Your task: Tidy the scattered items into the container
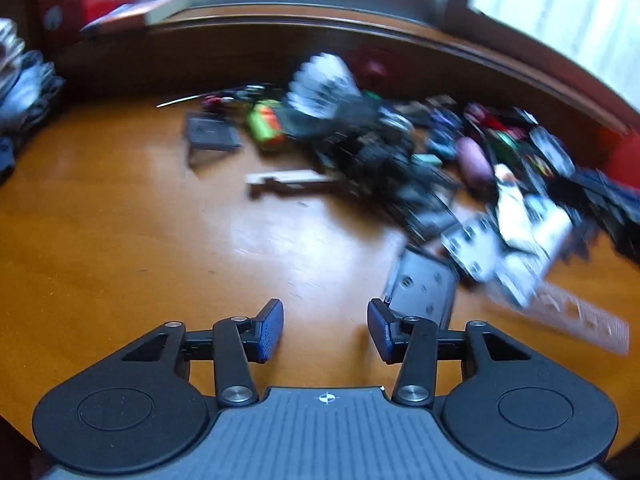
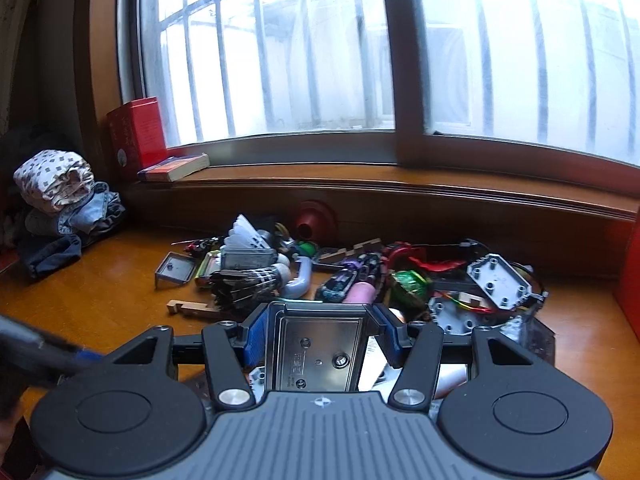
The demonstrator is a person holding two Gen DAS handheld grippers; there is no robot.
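The right gripper [image 2: 318, 338] clamps a grey plastic tray [image 2: 318, 354]; the left gripper [image 1: 326, 330] gapes empty above the wooden table [image 1: 120, 220], clutter heap [image 1: 400, 152] at two o'clock.

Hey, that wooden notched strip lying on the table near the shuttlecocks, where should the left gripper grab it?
Take the wooden strip across its narrow width near the free left end, coming down from above. It lies flat with bare table around that end, while its right end runs into the clutter. The left gripper is open and empty.
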